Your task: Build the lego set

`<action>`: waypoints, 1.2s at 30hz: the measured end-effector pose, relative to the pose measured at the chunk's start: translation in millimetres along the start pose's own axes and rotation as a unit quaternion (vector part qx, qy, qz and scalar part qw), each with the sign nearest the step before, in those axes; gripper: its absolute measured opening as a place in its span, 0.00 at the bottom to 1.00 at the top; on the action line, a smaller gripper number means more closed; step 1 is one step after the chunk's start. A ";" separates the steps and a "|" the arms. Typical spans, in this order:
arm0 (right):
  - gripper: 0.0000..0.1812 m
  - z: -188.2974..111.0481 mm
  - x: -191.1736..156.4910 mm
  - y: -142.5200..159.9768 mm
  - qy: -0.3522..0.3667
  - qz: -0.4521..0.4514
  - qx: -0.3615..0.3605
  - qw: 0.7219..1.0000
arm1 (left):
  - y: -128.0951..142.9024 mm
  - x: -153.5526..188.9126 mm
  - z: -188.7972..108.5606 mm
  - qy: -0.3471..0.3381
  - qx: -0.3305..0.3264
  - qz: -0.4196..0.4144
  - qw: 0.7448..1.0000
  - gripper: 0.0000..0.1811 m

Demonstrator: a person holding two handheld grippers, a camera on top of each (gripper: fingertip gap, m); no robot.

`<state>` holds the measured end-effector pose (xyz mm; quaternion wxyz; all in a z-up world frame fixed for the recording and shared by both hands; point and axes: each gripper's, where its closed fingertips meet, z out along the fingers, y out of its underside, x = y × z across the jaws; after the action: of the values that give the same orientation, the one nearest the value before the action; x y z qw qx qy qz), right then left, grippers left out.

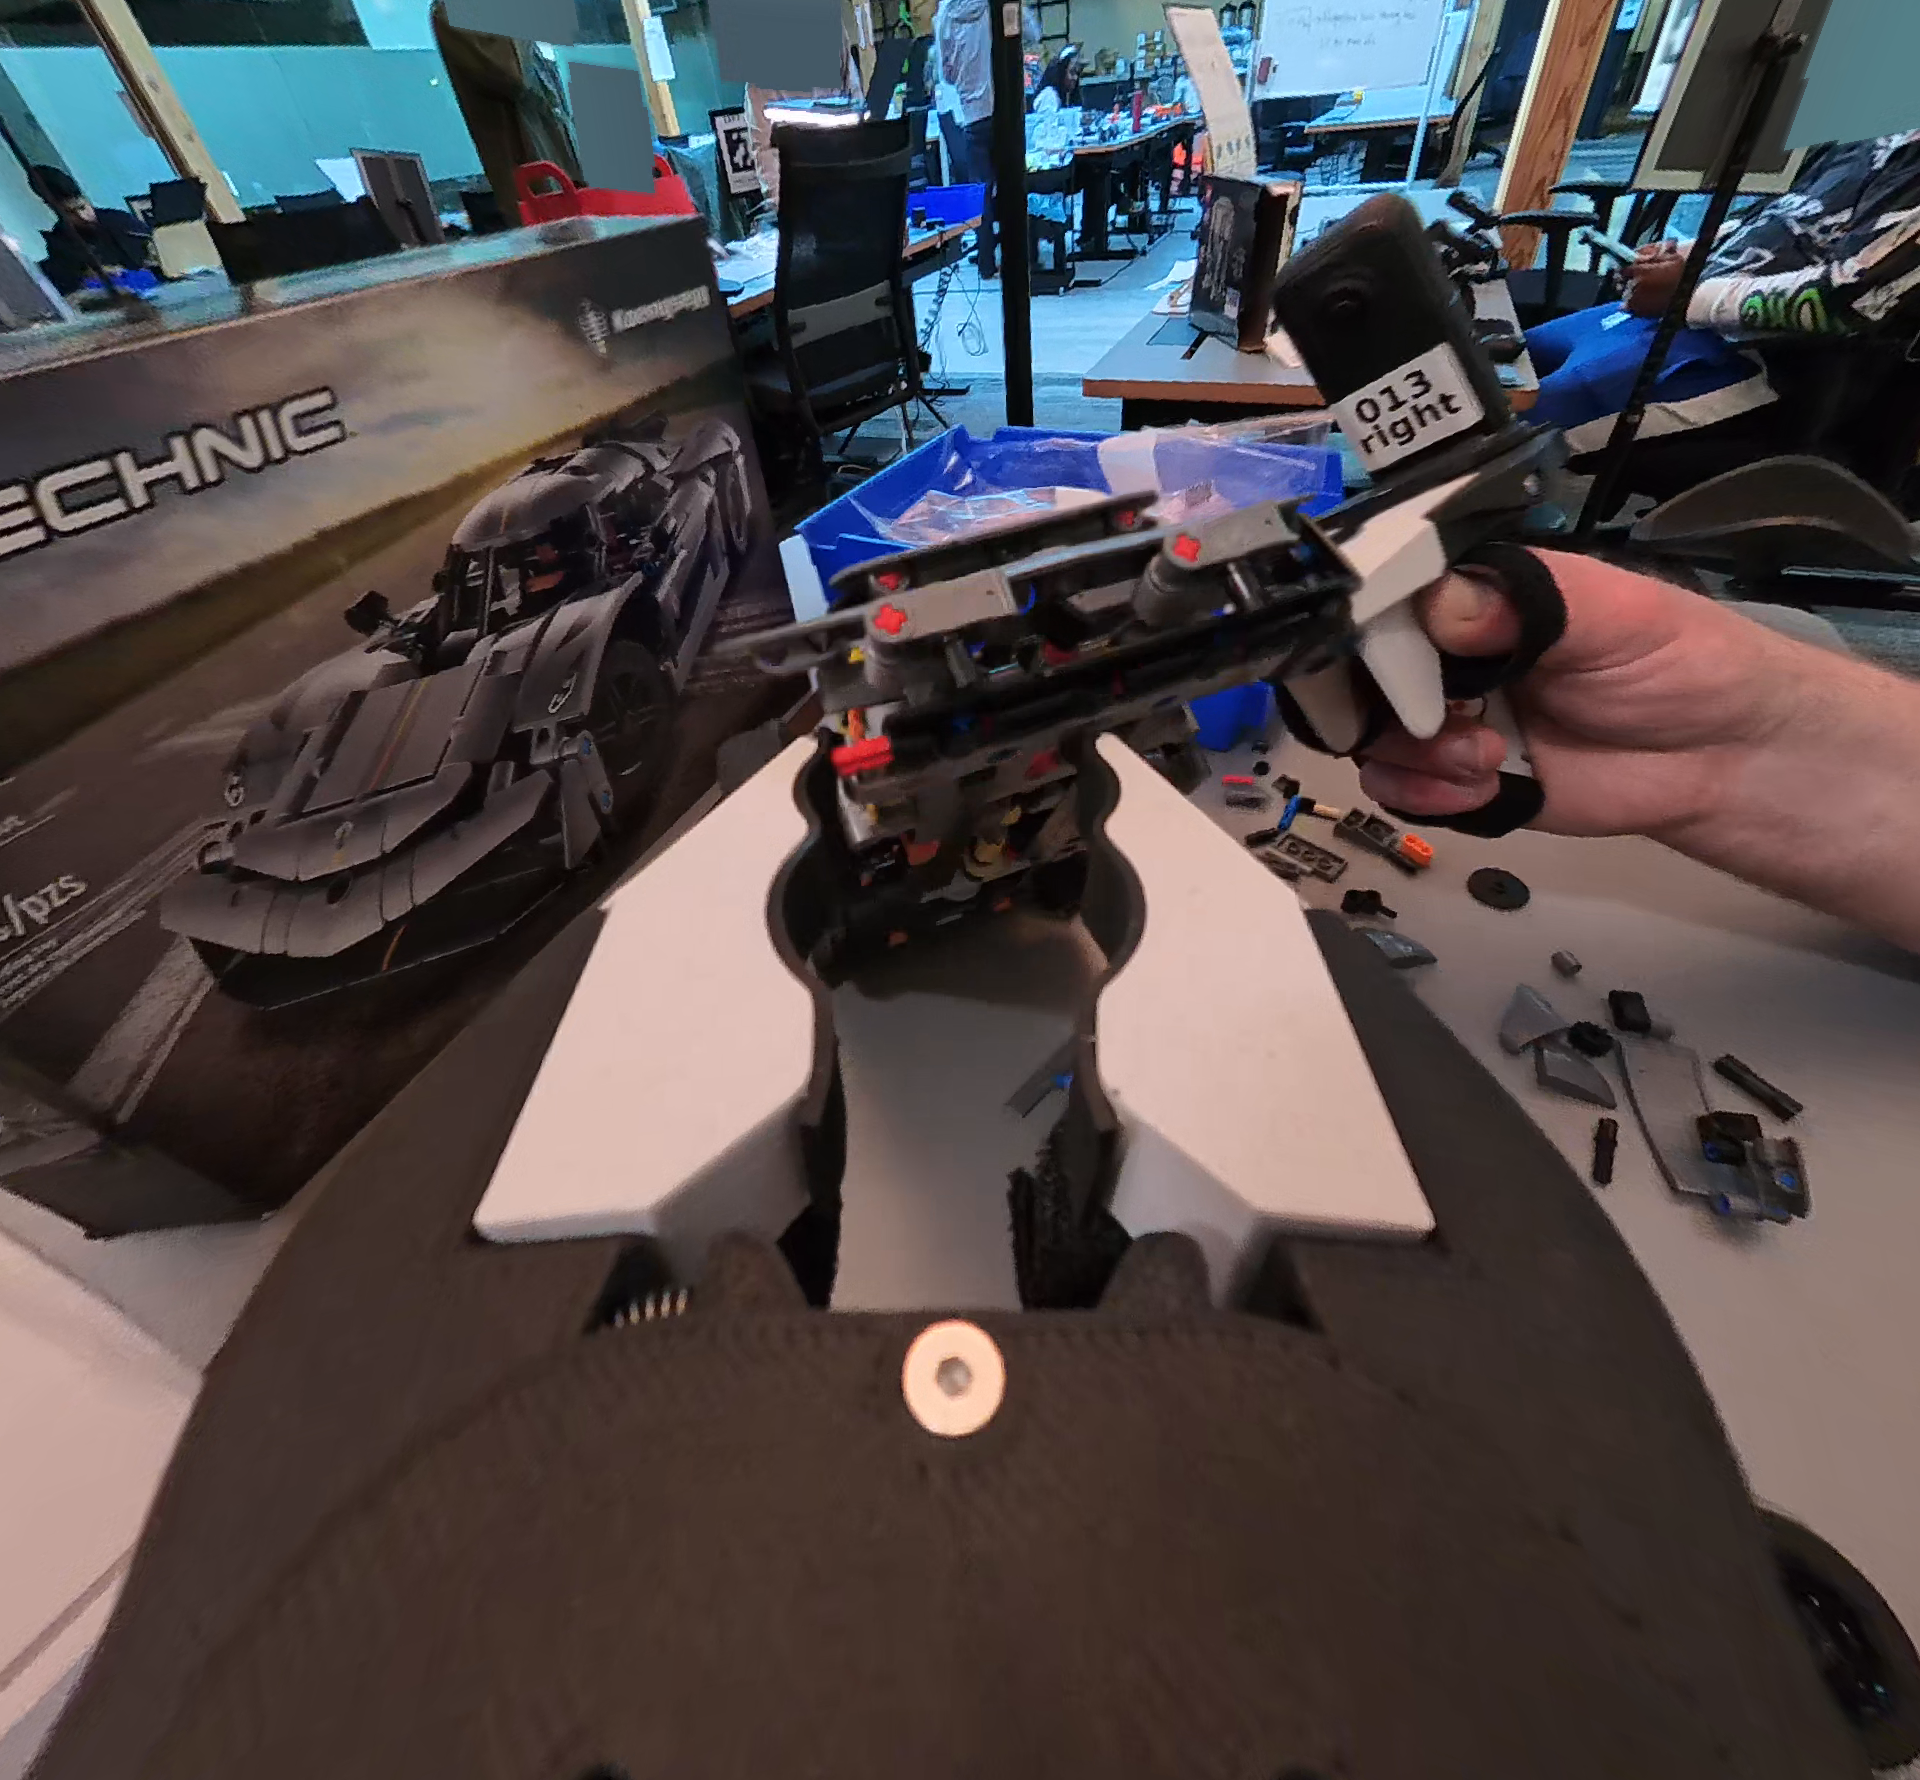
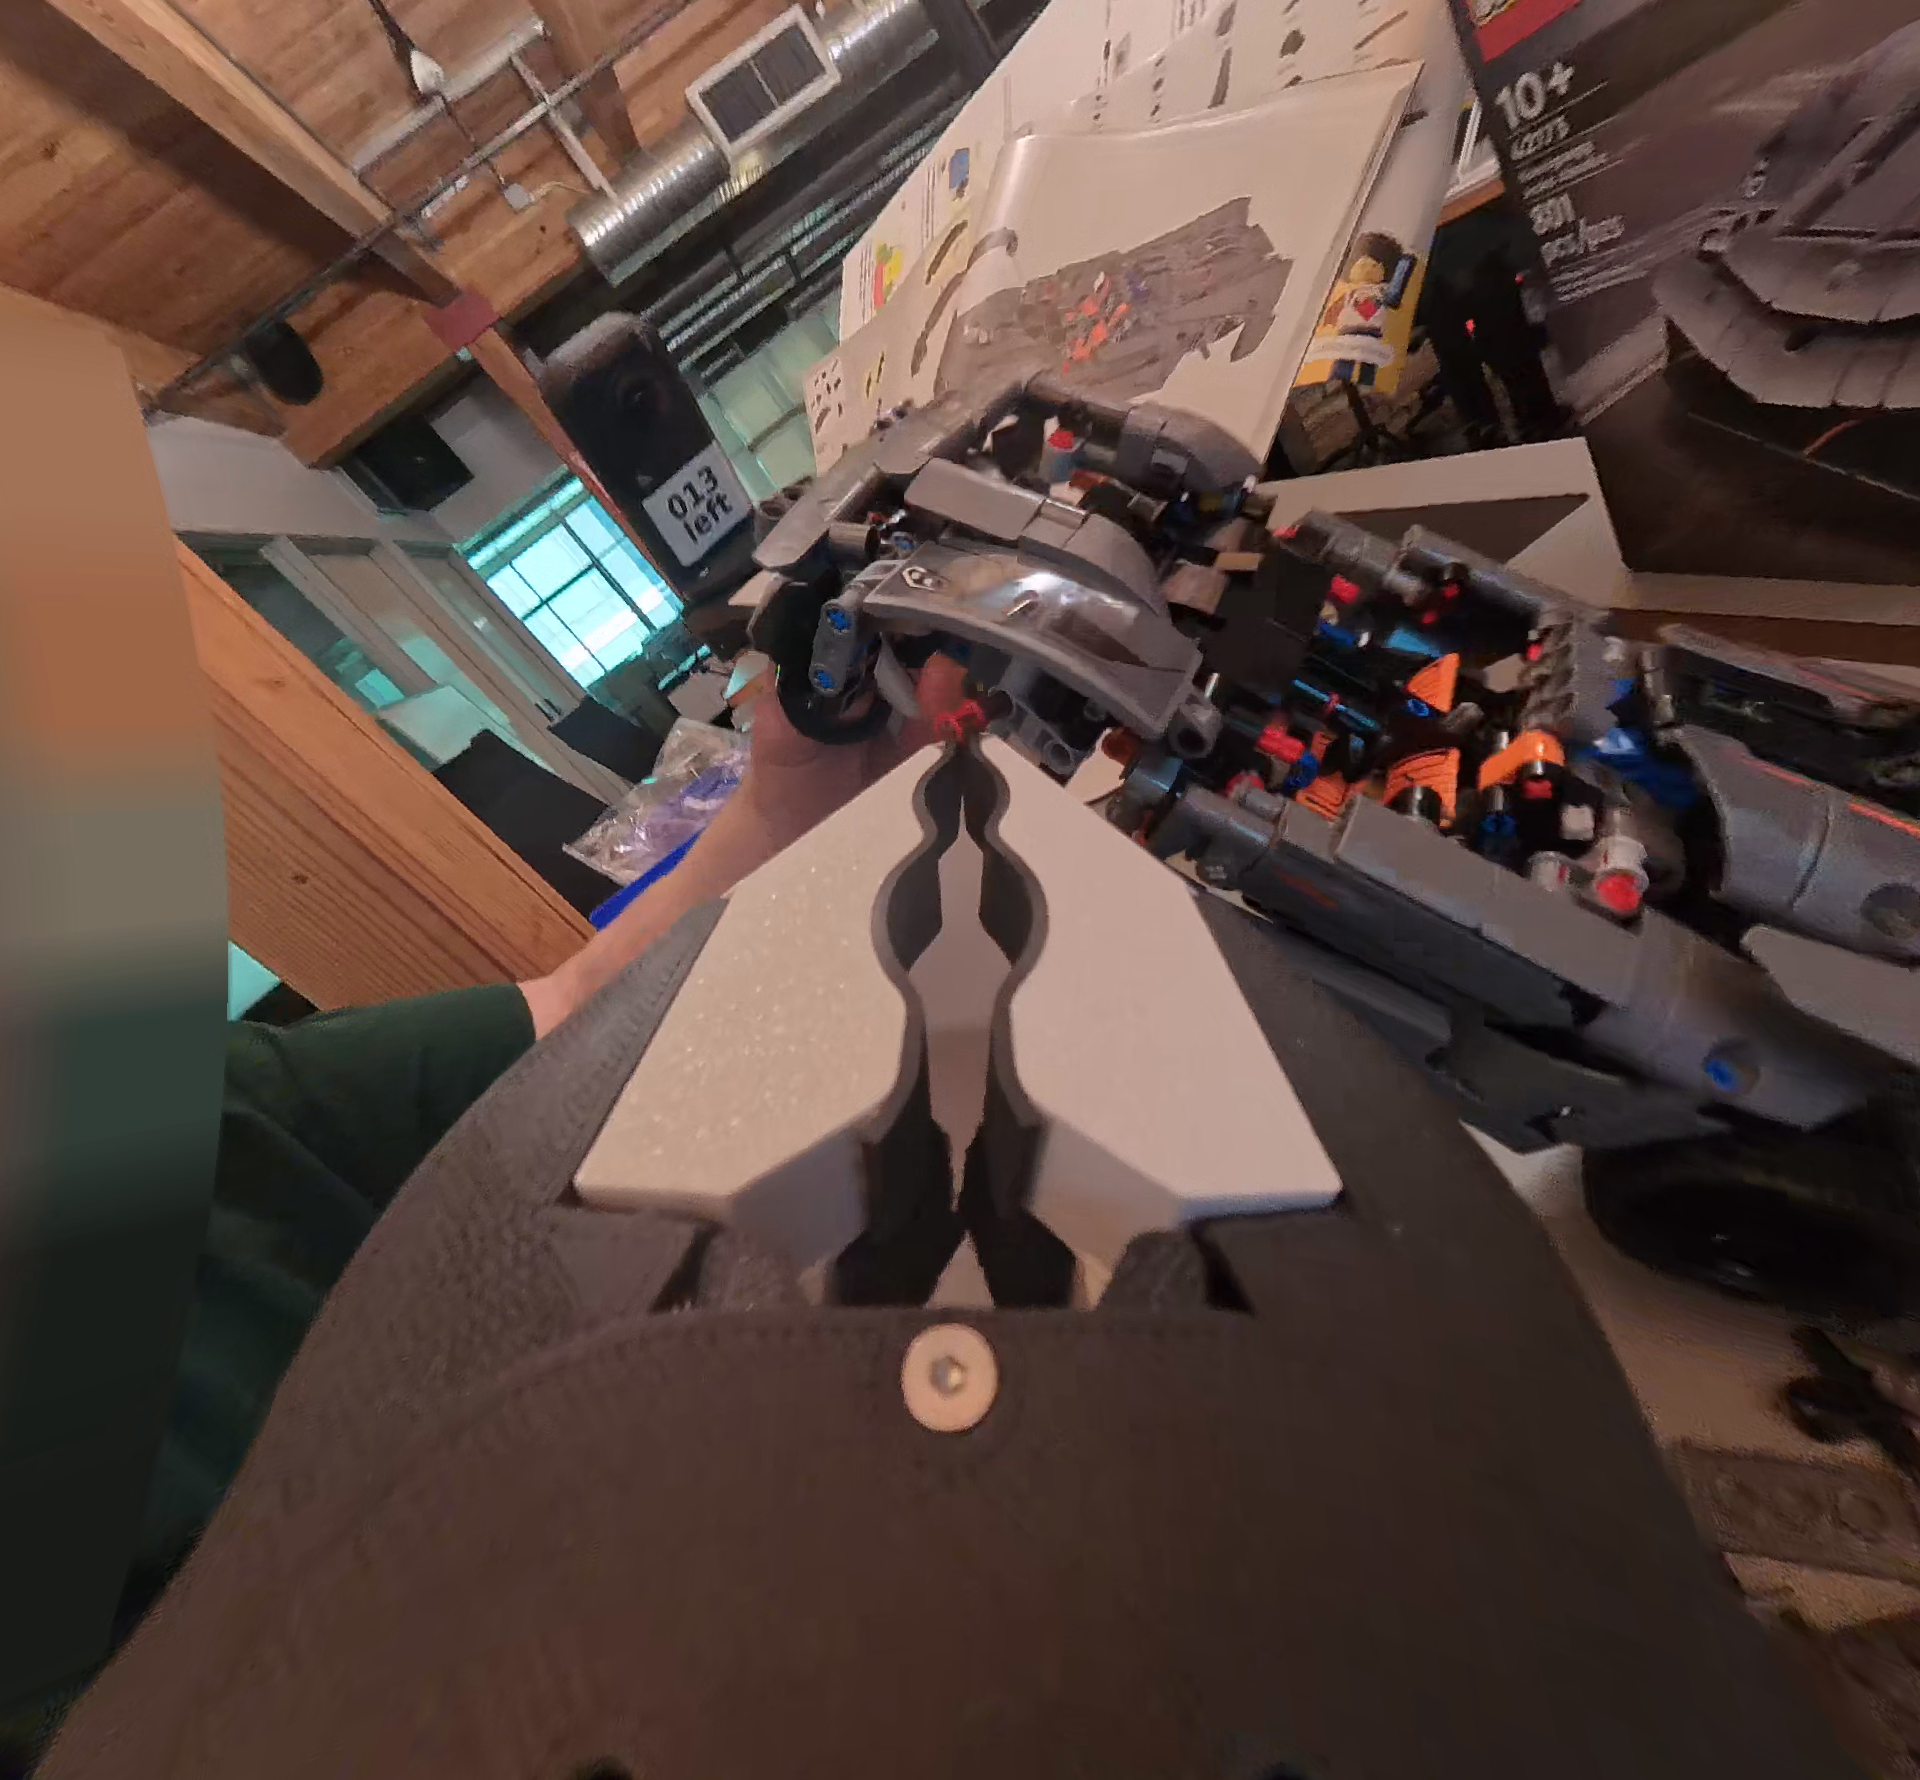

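Light: bright, even indoor light; teal daylight through windows (image 2: 566,587) at middle left.
Shadows: soft, under loose parts (image 1: 1662,1107) at lower right.
Blur: car box (image 1: 343,670) and model car (image 2: 1403,774) slightly smeared.
Distortion: strong wide-angle bending at all edges.

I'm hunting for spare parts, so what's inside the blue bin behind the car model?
In the blue bin, clear plastic bags of parts show above the rim. The half-built car model, held in the left gripper, covers the bin's front, so its lower contents cannot be seen.
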<state>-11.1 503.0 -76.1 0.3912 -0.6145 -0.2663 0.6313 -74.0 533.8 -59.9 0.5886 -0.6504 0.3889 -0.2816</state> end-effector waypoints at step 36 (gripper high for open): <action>0.00 -54.9 28.4 -57.5 0.093 -0.068 0.032 0.993 | -54.8 -11.7 104.2 0.009 0.011 -0.008 1.000 0.28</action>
<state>54.2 550.1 -51.0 0.4757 -0.6380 -0.2501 0.5515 15.2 600.8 -20.4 0.5897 -0.6443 0.3863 -0.2965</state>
